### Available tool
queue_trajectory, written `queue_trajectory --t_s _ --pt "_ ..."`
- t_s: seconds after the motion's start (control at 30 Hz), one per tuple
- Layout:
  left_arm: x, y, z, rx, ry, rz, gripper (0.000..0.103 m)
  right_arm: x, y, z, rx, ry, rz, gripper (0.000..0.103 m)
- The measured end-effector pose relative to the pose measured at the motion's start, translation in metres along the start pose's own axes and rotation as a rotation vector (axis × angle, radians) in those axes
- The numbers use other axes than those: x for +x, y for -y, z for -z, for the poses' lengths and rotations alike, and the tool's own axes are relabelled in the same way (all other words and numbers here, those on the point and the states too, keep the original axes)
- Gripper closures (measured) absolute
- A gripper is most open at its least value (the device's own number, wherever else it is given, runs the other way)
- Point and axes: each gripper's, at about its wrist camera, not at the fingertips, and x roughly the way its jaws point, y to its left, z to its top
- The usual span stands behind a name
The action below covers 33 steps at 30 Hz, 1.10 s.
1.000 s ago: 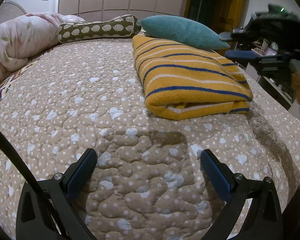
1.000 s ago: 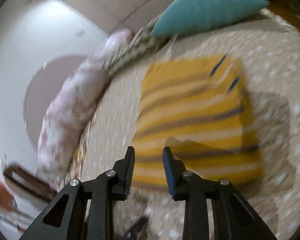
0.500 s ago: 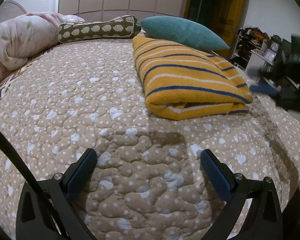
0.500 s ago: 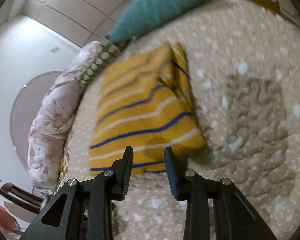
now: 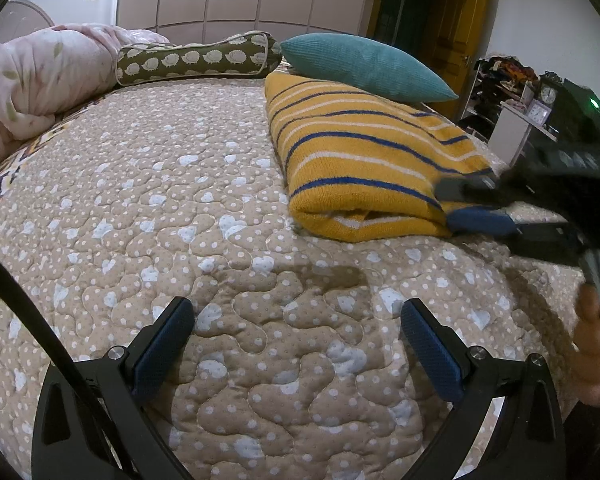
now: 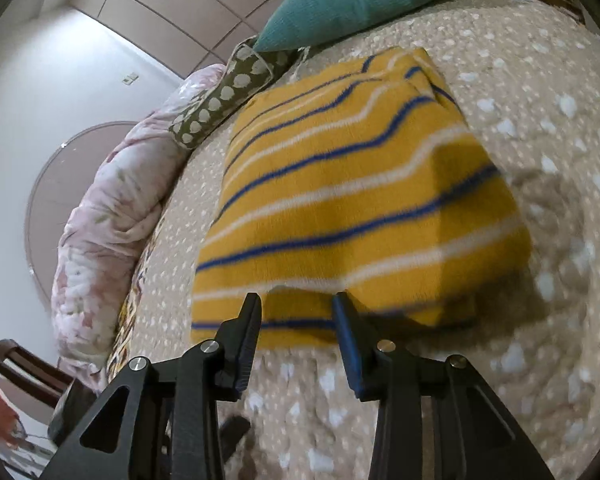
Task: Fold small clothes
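A folded yellow sweater [image 5: 360,160] with blue and white stripes lies on the quilted bed, right of centre. It also shows in the right wrist view [image 6: 352,196]. My left gripper [image 5: 298,344] is wide open and empty, low over the quilt well in front of the sweater. My right gripper [image 6: 298,316] is partly open with its fingertips at the sweater's near edge, holding nothing. In the left wrist view it [image 5: 472,204] comes in from the right at the sweater's front right corner.
A teal pillow [image 5: 360,66] and a green patterned bolster [image 5: 196,60] lie behind the sweater. A pink bundled duvet [image 5: 32,76] is at the far left. The bed's right edge drops off toward shelves [image 5: 500,92] and a door.
My right gripper came down from above the sweater, swung toward it, and now has its tips at the front right corner. Its jaws opened a little. The left gripper has not moved.
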Motion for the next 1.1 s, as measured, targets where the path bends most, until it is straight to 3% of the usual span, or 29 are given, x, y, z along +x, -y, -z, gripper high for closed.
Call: queue_trajectory --t_s 0.13,0.23,0.37,0.73,1.1 --pt "-0.002 -0.002 0.001 -0.002 0.005 0.005 0.001 -0.012 0.014 0.018 0.000 -0.050 0.036 0.058" --pt "-0.002 -0.003 0.002 -0.004 0.009 0.009 0.001 -0.030 0.020 0.030 -0.016 -0.022 0.018 0.054" --pt "-0.002 -0.003 0.002 -0.004 0.009 0.009 0.000 -0.042 0.019 0.040 -0.092 0.016 0.084 0.049" --pt "0.004 0.007 0.000 0.042 -0.033 -0.061 0.001 -0.031 0.001 0.062 -0.275 0.115 0.203 0.039" --pt "0.009 0.012 -0.004 0.069 -0.092 -0.093 0.000 -0.036 0.012 0.071 -0.261 0.186 0.141 0.039"
